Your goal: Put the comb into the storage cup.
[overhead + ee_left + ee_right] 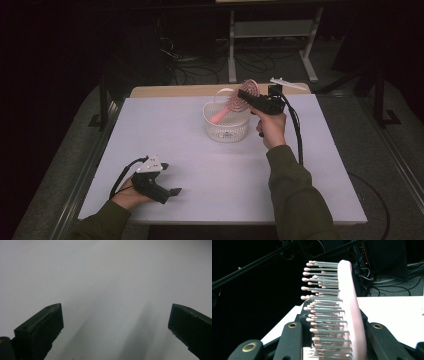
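Overhead | white table [200, 165] | wooden edge [175, 91] behind | dark cabled floor [200, 65]

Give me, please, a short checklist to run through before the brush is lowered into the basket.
1. Right gripper shut on the brush: ok.
2. Brush over the basket, handle end pointing down into it: ok.
3. Basket upright on the table: ok.
4. Room left inside the basket: cannot tell.
5. Left gripper open, holding nothing, resting near the table's front edge, well away from the basket: ok.
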The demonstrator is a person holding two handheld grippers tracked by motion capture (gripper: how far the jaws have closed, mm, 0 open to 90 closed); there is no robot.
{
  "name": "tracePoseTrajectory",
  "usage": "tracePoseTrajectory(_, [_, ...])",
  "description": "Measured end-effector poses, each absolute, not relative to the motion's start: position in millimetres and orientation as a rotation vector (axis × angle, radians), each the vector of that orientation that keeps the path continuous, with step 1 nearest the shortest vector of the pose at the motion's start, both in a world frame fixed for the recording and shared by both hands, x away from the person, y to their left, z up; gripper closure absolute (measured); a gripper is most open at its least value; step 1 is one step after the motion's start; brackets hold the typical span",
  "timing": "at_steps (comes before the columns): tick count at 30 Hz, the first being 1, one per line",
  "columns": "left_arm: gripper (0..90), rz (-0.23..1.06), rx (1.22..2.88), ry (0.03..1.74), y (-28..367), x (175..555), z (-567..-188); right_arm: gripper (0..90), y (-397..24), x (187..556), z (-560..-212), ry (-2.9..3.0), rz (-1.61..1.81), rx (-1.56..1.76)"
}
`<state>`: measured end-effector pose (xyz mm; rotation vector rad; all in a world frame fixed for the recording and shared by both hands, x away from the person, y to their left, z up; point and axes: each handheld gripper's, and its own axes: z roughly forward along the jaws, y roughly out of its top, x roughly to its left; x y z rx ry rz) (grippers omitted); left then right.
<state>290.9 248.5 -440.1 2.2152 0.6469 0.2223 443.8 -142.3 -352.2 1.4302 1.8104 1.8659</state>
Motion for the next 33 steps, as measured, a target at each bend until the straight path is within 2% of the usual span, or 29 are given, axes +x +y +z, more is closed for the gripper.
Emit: tracePoseTrajectory(33, [0.0, 0.214, 2.225, 0.641, 248.0, 290.7, -440.6, 62.6, -138.6, 448.1, -379.1, 1.836, 1.823, 1.506])
